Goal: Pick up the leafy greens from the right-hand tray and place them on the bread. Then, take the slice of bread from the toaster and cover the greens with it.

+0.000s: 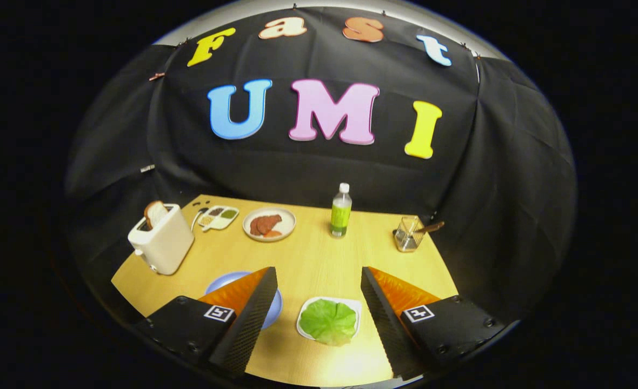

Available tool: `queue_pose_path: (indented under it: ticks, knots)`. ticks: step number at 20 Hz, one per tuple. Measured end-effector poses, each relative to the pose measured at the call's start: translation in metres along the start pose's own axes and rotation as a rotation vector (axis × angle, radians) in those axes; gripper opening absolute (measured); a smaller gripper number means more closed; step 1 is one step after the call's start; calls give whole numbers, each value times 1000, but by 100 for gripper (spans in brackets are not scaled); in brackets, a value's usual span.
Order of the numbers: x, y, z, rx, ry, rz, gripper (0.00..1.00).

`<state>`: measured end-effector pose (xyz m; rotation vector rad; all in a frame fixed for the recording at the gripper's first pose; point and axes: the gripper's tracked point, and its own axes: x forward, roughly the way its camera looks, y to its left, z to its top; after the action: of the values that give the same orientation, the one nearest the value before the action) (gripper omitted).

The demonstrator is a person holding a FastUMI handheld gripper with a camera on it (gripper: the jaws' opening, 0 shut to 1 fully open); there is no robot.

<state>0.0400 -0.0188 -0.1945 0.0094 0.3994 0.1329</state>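
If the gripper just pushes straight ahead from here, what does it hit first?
Probably the leafy greens on their white tray, lying between the open fingers. Higher up, the green bottle stands beyond; depth is unclear.

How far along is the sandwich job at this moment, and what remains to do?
Nothing looks done yet. The leafy greens lie on their white tray, between the open fingers of the gripper, which touch nothing. So the first pick is only being approached. The slice of bread stands in the toaster. The blue plate is mostly hidden behind a finger, so what lies on it cannot be told. Both placements remain.
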Motion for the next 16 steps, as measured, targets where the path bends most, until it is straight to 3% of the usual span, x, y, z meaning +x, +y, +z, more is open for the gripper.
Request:
queue_pose_path:
  ticks: [7,16]
  knots:
    - [61,-23,-87,7,214,66,97]
    - [120,-23,-173,-91,422,164,96]
